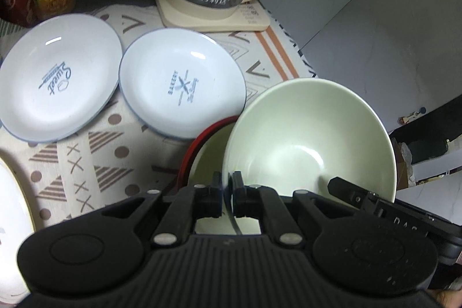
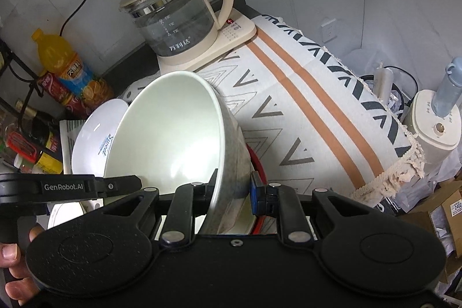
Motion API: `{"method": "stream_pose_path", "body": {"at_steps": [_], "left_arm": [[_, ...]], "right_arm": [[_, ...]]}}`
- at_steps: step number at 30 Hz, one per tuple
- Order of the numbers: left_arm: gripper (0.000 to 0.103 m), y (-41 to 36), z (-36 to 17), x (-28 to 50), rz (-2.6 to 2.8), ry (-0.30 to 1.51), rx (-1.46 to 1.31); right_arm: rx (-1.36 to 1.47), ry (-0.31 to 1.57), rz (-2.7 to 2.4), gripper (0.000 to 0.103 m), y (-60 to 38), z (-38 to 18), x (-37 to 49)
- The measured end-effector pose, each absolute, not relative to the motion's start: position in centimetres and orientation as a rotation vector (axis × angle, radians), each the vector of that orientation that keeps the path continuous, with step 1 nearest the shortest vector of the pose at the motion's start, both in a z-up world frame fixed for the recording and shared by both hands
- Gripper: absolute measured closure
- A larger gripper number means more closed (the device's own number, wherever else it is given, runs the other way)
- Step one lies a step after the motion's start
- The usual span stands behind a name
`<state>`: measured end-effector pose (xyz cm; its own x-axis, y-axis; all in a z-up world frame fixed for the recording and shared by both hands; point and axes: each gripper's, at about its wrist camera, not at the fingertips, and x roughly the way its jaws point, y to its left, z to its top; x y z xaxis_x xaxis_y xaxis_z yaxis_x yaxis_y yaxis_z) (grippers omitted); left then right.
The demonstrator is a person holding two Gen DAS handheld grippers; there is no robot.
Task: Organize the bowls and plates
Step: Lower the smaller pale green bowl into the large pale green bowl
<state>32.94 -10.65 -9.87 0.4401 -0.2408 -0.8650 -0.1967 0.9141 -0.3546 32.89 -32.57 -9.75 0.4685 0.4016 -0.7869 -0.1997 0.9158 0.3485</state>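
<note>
My two grippers are crowded at the green bowl, which tilts over a red-rimmed bowl. Toward the table's back edge the kettle on its base blocks the way. Two white plates lie side by side between the bowls and the bottles in the back left corner, their rims nearly meeting. Another white dish fills the near left edge. To the right, the patterned cloth lies bare out to its fringed edge, giving me room to pass.
</note>
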Motion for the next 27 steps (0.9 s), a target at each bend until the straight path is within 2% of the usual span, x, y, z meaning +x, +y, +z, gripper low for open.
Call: {"method": "stream_pose_path", "body": {"at_steps": [13, 25, 27], "left_arm": [[0.096, -10.2, -12.2, 33.2, 0.004, 1.205, -0.436], [0.095, -9.3, -11.2, 33.2, -0.002, 1.223, -0.466], [0.091, -9.2, -10.9, 33.0, 0.005, 1.222, -0.481]], "right_arm": [[0.142, 1.016, 0.361, 0.086, -31.2, -11.1, 33.5], [0.112, 1.008, 0.352, 0.090, -31.0, -11.2, 34.2], [0.114, 1.009, 0.351, 0.090, -31.0, -11.2, 34.3]]}}
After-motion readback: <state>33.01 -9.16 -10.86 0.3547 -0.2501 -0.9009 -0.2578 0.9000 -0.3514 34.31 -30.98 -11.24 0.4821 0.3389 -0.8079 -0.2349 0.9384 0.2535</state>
